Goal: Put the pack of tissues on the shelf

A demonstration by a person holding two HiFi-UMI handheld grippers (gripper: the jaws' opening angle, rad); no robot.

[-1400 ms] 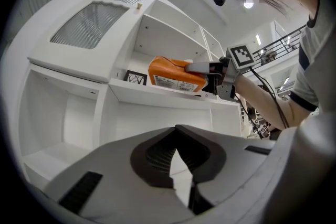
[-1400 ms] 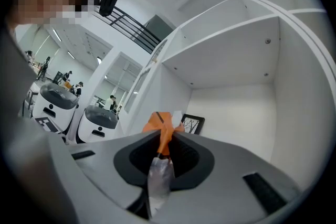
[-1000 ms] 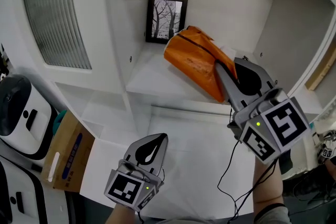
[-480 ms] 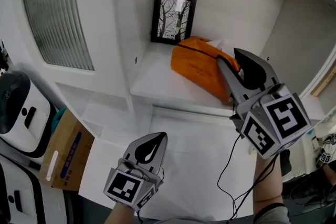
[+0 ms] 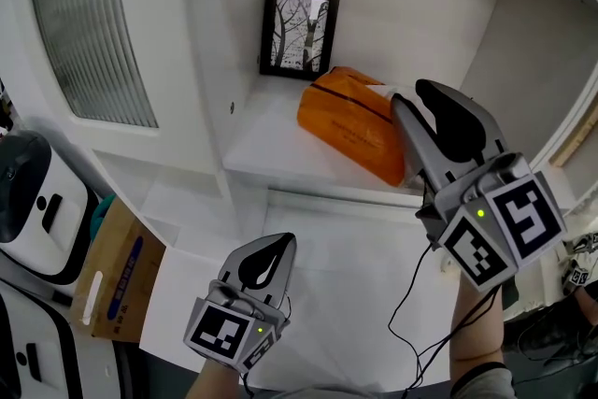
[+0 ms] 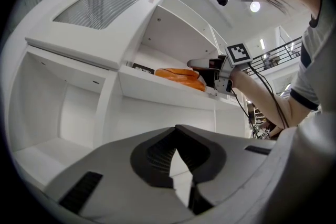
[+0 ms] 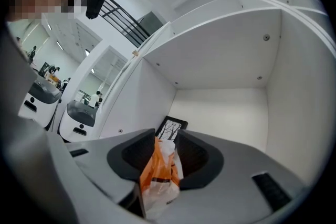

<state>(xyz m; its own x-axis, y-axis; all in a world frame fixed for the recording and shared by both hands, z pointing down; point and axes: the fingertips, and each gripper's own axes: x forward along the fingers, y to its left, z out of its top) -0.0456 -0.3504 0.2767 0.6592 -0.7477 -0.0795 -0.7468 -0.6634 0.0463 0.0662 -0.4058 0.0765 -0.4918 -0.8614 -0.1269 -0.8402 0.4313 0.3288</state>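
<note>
The orange pack of tissues (image 5: 353, 121) lies on the white shelf (image 5: 271, 154), in front of a black-framed tree picture (image 5: 299, 31). My right gripper (image 5: 416, 94) is at the pack's right end, level with the shelf. Its jaws have just been opening and now stand wide. In the right gripper view the pack (image 7: 160, 176) sits between them with the pads off it. My left gripper (image 5: 276, 243) hangs lower, below the shelf, shut and empty. The left gripper view shows the pack (image 6: 178, 74) and the right gripper (image 6: 210, 68) up on the shelf.
A ribbed glass cabinet door (image 5: 84, 23) stands at the left. Below it are a cardboard box (image 5: 117, 271) and a white machine (image 5: 33, 201). A black cable (image 5: 411, 294) hangs from my right gripper. The shelf's side wall (image 5: 523, 33) rises close on the right.
The pack has come down from a raised tilt to lie flat on the shelf. My right jaws have spread apart and let it go. The left gripper has stayed put.
</note>
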